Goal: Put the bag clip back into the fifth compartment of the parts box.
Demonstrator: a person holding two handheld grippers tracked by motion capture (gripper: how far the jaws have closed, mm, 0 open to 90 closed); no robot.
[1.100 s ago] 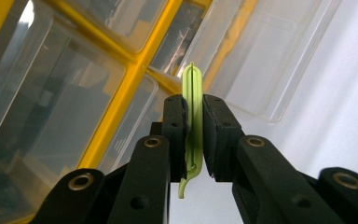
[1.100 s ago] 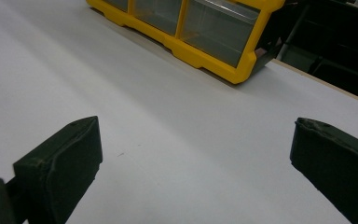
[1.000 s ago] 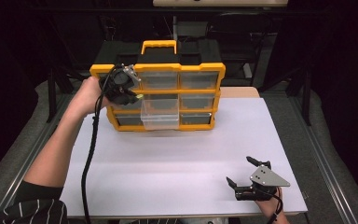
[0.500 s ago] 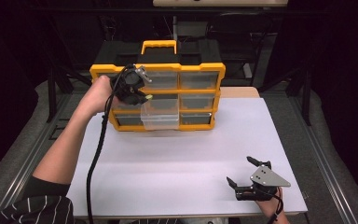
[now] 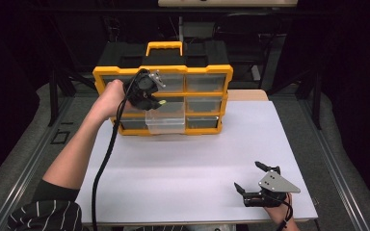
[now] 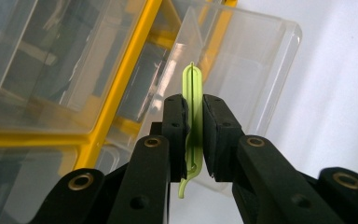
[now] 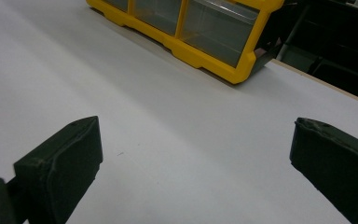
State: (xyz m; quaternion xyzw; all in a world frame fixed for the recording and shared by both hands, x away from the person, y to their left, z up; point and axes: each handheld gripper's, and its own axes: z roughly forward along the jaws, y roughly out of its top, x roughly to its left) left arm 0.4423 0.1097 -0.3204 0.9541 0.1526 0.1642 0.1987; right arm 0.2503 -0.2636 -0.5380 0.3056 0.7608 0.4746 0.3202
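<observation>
Left gripper (image 6: 193, 140) clenched on green clip (image 6: 192, 93), held over pulled-out drawer (image 5: 165, 118) at frame centre-left. Right gripper (image 5: 257, 182) released, idle on desk (image 5: 197, 163), lower right. Step judged: carrying clip to drawer. Next: lower, release inside.

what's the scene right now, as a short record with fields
work in hand: putting a small green clip into the pulled-out clear drawer
left gripper: shut on the green clip, held above the open drawer
right gripper: open, holding nothing, low over the white table near its front right
organizer: yellow frame, clear drawers, at the back of the table
open drawer: one, lower middle, looks empty
</observation>
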